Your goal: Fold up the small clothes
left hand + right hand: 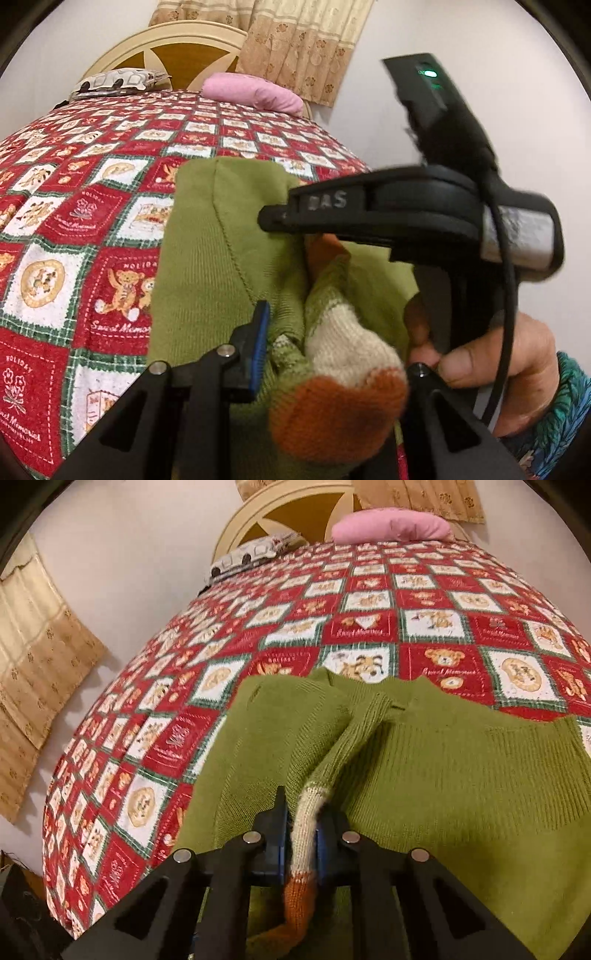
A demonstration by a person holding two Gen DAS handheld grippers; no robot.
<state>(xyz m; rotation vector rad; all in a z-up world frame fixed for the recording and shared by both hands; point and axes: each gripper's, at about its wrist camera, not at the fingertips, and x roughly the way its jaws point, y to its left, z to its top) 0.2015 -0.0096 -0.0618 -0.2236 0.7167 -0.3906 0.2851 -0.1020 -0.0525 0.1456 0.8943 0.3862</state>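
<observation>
The green knitted sweater [443,760] lies on the bed [424,627], spread over the red teddy-bear quilt, and the fold appears to be in its early-to-middle stage rather than near its end; the body of the garment rests broad and mostly flat in the right wrist view, with no tidy stacked bundle to be seen. The right gripper [301,830] is clenched on a sleeve cuff [303,845] — the cream and orange bands run straight between its blue pads, and the sleeve stretches from there up across the sweater's body, so this sleeve seems to be mid-way through being drawn inward. In the left wrist view the left gripper [332,354] stands nearly closed with bunched green knit and a cream-and-orange cuff between its fingers; it looks to be grasping that fabric, though one finger is hidden behind the cloth, so whether the pads truly press cannot be told for certain. The right gripper crosses that view just above, a hand [491,354] on its handle. What is left, judging from this — laying the sleeves flat on the body, then folding the body over itself; none of that shows as finished yet.
</observation>
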